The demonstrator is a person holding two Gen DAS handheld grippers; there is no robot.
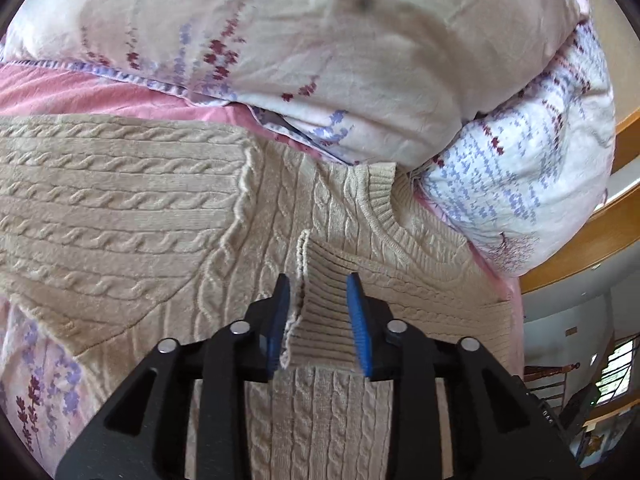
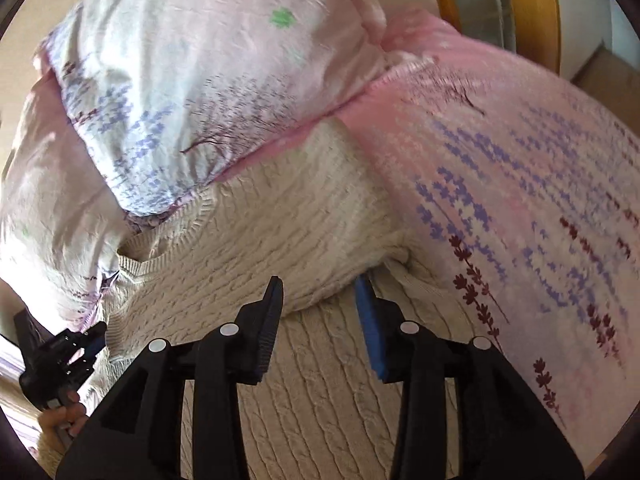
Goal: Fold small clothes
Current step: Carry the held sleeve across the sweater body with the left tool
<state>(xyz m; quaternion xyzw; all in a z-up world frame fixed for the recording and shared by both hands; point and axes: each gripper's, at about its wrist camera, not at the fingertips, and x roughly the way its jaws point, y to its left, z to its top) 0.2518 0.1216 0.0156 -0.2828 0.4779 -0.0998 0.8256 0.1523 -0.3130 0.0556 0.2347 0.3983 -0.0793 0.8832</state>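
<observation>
Now the left gripper (image 1: pixel 319 280) brackets the beige cable-knit sweater's (image 1: pixel 120 200) ribbed cuff (image 1: pixel 324 320), jaws parted; the right gripper (image 2: pixel 320 284) gapes over a sleeve fold.

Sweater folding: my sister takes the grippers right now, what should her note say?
Left hand-held gripper: jaws apart around the ribbed cuff of a sleeve laid across the sweater; not pinching it.
Right hand-held gripper: open, around the folded edge of the other sleeve.
The sweater lies on the floral bedding, collar toward the pillows.
Done: sleeves brought inward.
Left: probably fold the body.
</observation>
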